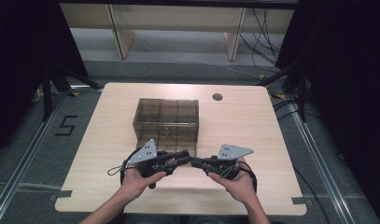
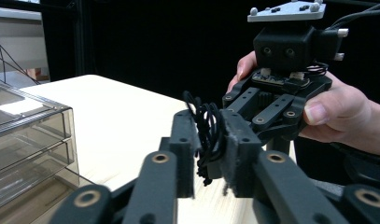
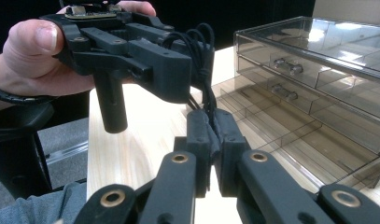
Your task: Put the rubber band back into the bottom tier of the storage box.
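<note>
The two tongs meet tip to tip, low over the near part of the surface [image 1: 253,121], so that one small thing can go from one hand to the other. That thing is a bunch of thin black cord loops [image 2: 207,128]. It hangs right between the two tips, up off the wood.

The right tongs [image 3: 211,133] are clenched tight on the bottom of the cord, so it cannot drop. Its loops stick up above those jaws and lean against the jaws of the left tongs [image 3: 178,70], which come in from the other side.

In the left gripper view the left tongs [image 2: 208,149] have the cord loops between their pads. The jaws look nearly closed, and the cord seems to touch both pads, so I think they grasp it too. With both tongs on it, the cord is probably safe while it changes hands.

Just past the tips stands a clear brown box with drawers [image 1: 166,119]. One low drawer [image 3: 313,140] is pulled out toward the tongs and looks empty. It is likely open so the cord can go in. The hands [image 1: 236,179] rest close together and keep the tongs level, which helps the tips line up.
</note>
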